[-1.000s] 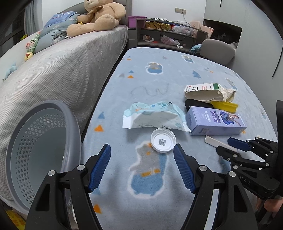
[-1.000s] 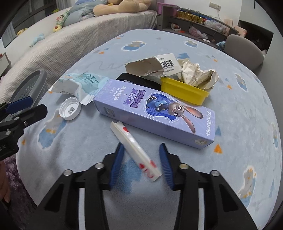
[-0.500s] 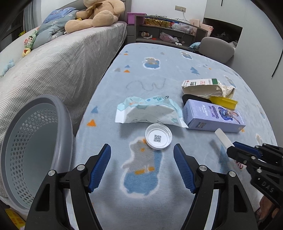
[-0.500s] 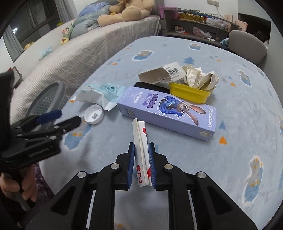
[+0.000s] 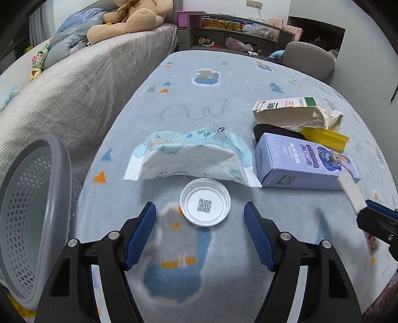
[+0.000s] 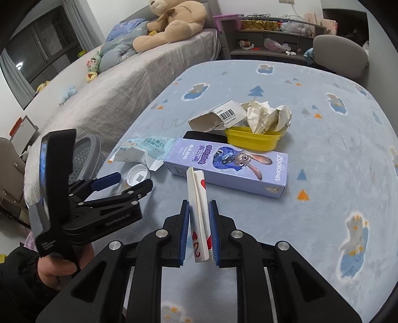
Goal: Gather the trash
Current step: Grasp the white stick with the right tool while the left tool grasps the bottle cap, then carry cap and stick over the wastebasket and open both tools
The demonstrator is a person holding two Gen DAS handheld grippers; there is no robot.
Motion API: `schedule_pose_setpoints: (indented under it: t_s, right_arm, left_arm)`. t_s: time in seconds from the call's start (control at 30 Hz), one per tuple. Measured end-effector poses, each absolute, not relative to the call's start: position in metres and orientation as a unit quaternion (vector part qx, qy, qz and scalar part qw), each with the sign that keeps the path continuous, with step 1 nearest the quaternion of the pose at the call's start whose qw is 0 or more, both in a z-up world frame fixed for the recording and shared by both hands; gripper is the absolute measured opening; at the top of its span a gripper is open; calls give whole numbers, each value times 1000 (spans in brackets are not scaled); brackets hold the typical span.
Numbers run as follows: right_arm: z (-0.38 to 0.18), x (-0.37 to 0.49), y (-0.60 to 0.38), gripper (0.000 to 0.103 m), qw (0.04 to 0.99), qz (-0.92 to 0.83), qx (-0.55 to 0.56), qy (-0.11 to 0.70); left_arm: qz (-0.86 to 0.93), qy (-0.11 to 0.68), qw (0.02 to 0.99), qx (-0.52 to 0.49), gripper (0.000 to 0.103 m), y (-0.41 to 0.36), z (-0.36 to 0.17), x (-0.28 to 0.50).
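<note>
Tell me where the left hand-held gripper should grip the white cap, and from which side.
Grip the white cap across its thin raised rim, coming from above. It lies flat, open side up, so only the rim offers an edge. The left hand-held gripper is already open, straddling it.

Grey bed (image 5: 74, 82) with teddy bear (image 6: 171, 22), cluttered shelf (image 5: 238, 29), dark window (image 6: 44, 42)

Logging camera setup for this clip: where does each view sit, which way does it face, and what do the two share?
Left wrist: sits on the left tongs, open, looking forward over the white lid and wipes packet; grey basket at left; the right tongs' tip shows at right.
Right wrist: sits on the right tongs, shut on folded playing cards, facing the purple box; the left tongs and a hand show at left.
Shared: lid, packet, box, yellow tray, basket, teddy bear.
</note>
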State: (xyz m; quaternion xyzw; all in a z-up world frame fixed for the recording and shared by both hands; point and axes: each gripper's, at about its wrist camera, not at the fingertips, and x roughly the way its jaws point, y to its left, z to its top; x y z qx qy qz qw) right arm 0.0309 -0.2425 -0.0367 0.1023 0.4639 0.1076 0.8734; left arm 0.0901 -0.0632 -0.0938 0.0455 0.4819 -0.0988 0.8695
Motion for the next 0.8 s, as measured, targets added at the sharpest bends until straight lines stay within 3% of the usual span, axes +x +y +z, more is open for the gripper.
schedule_pose_setpoints:
  t_s: [0.13, 0.3, 0.8]
  right_arm:
    - [-37, 30, -245, 17, 873, 109, 105, 464]
    - [-37, 30, -246, 17, 873, 109, 105, 463]
    - [-15, 26, -202, 17, 885, 123, 64, 445]
  left_arm:
    - [-94, 480, 871, 53, 68, -68, -97, 94]
    - [-96, 474, 873, 56, 39, -68, -94, 91]
    - [-83, 447, 890, 24, 39, -6, -44, 44]
